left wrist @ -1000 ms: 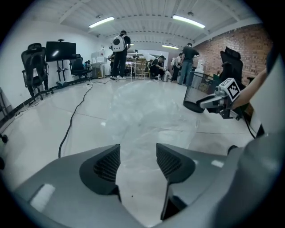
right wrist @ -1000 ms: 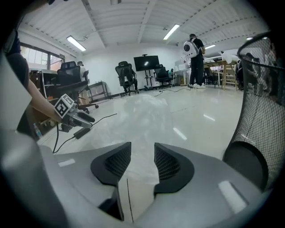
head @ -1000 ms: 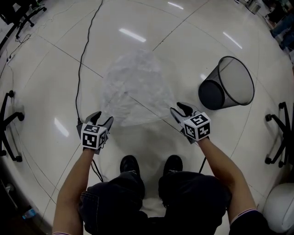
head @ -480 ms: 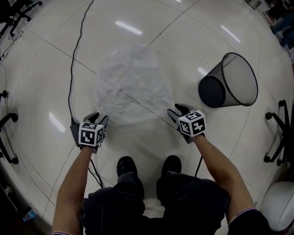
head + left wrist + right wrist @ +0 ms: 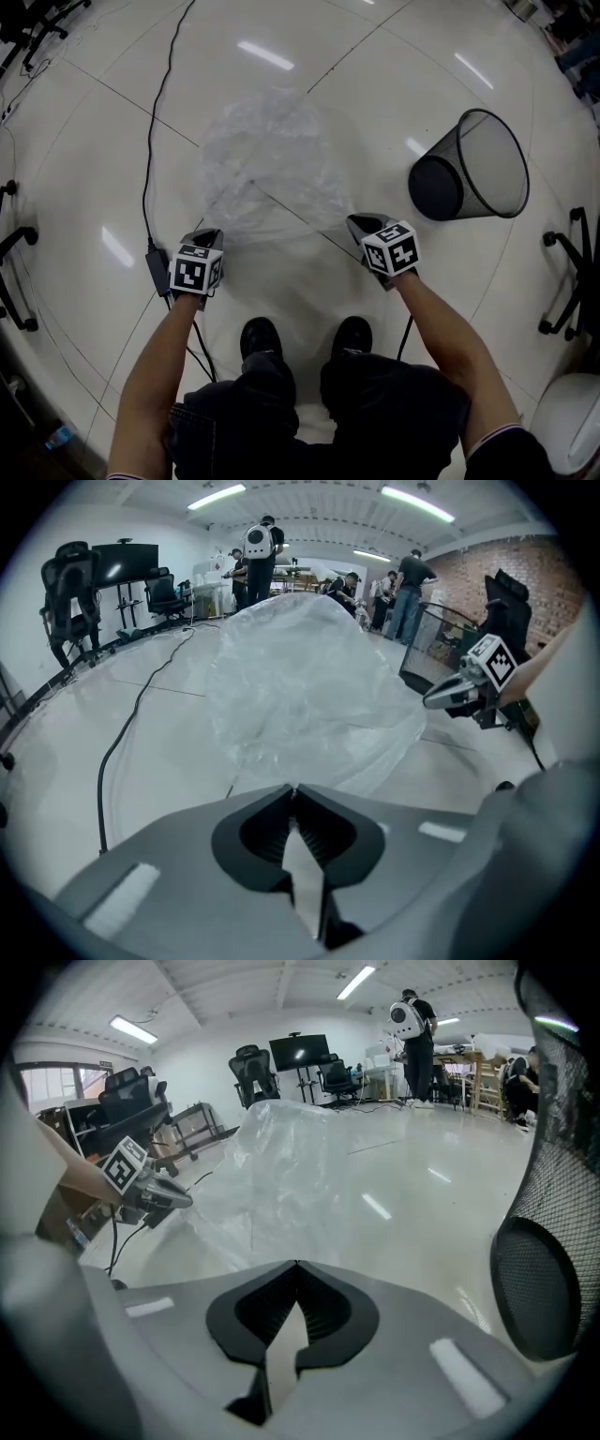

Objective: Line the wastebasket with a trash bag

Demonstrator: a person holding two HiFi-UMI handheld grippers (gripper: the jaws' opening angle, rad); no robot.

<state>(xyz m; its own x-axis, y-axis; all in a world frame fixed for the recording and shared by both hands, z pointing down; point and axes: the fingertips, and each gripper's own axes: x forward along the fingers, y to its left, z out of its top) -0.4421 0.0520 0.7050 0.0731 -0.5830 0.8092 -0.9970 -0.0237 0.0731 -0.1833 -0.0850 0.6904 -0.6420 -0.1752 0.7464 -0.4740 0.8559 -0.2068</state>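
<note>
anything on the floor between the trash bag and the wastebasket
Nothing visible: only bare white floor lies between the clear plastic trash bag and the black mesh wastebasket, tipped on its side. The black cable runs on the bag's other side.

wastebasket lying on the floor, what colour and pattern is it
The wastebasket is black wire mesh with a solid dark base; clearest in the head view.

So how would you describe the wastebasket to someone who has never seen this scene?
Start from the glossy white floor. Right of the crumpled clear trash bag lies the wastebasket. It alone is black mesh, tipped on its side, mouth facing away from the bag.
</note>
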